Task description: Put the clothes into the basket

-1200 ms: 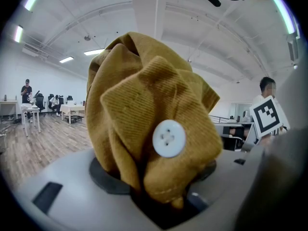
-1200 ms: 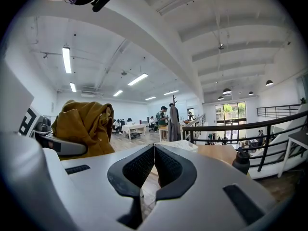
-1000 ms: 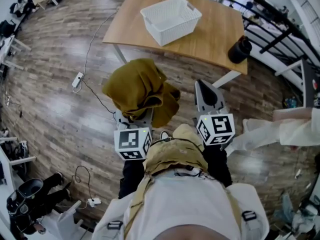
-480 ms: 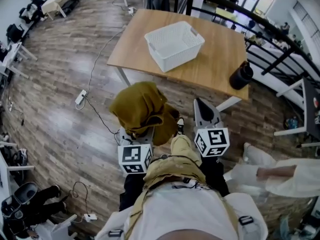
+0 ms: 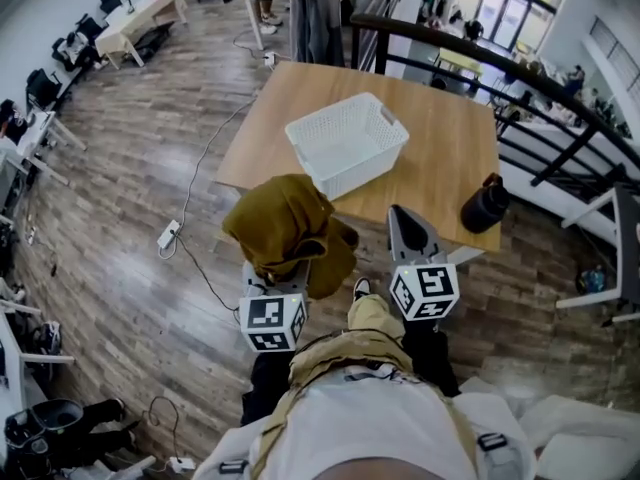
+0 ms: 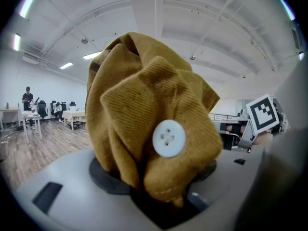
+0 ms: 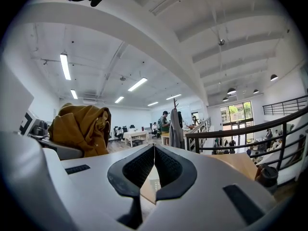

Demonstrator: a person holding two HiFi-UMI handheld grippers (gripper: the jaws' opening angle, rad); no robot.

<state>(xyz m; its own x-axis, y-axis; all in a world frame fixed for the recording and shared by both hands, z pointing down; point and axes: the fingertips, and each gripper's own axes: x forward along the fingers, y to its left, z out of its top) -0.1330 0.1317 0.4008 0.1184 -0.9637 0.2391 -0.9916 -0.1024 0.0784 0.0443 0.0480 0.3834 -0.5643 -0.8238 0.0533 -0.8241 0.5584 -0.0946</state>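
Note:
A mustard-yellow corduroy garment point(image 5: 286, 230) with a white button point(image 6: 169, 138) hangs bunched up from my left gripper point(image 6: 159, 179), whose jaws are shut on its folds. In the head view the cloth covers the left jaws; only the marker cube point(image 5: 272, 321) shows. The white mesh basket point(image 5: 346, 144) stands on the wooden table point(image 5: 440, 158) ahead, beyond the garment. My right gripper point(image 5: 402, 218) is beside it on the right, level with the table's near edge. Its jaws point(image 7: 154, 150) are shut with nothing between them. The garment point(image 7: 79, 129) also shows at the left of the right gripper view.
A black bottle point(image 5: 484, 204) stands at the table's near right corner. A dark railing point(image 5: 520, 78) runs behind the table, with a coat rack point(image 5: 316, 13) at the back. A power strip with its cable point(image 5: 168, 234) lies on the wooden floor to the left.
The table and basket have come closer and lower in the head view. The garment stays in the left gripper. The white sleeve at the right has gone from view.

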